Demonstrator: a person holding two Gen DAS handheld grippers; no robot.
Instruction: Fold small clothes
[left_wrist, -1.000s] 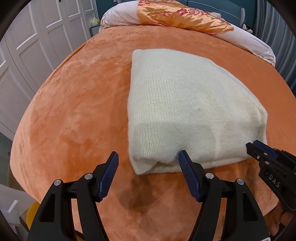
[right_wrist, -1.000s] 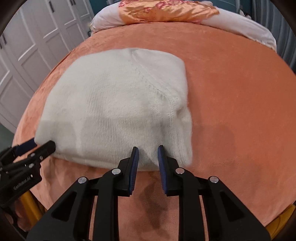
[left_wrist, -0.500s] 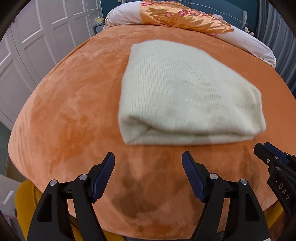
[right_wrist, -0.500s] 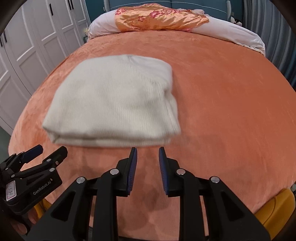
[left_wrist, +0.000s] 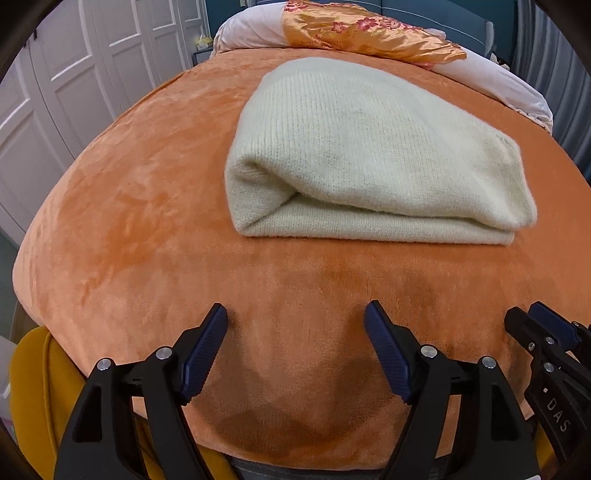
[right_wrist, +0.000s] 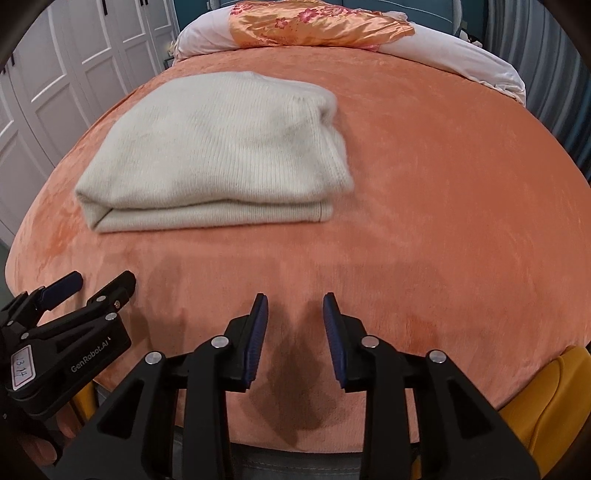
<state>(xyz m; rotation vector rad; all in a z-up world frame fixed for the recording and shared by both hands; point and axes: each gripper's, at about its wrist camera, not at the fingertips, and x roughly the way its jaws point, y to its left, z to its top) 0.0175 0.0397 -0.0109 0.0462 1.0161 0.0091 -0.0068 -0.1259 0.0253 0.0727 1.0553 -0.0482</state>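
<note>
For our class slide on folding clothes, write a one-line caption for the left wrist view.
Folded cream knit garment lies on the orange bedspread; the open, empty left gripper sits clear of it.

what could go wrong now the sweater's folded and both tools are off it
The cream sweater is folded, but its left end gapes open, so the layers may spring apart. It lies on plush orange bedding, where a nudge could shift it. The left tool and right tool hang open nearby and could snag the knit.

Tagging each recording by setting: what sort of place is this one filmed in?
Most likely a home bedroom: a bed under a plush orange blanket, a floral satin pillow at its head, and white panelled wardrobe doors alongside.
</note>
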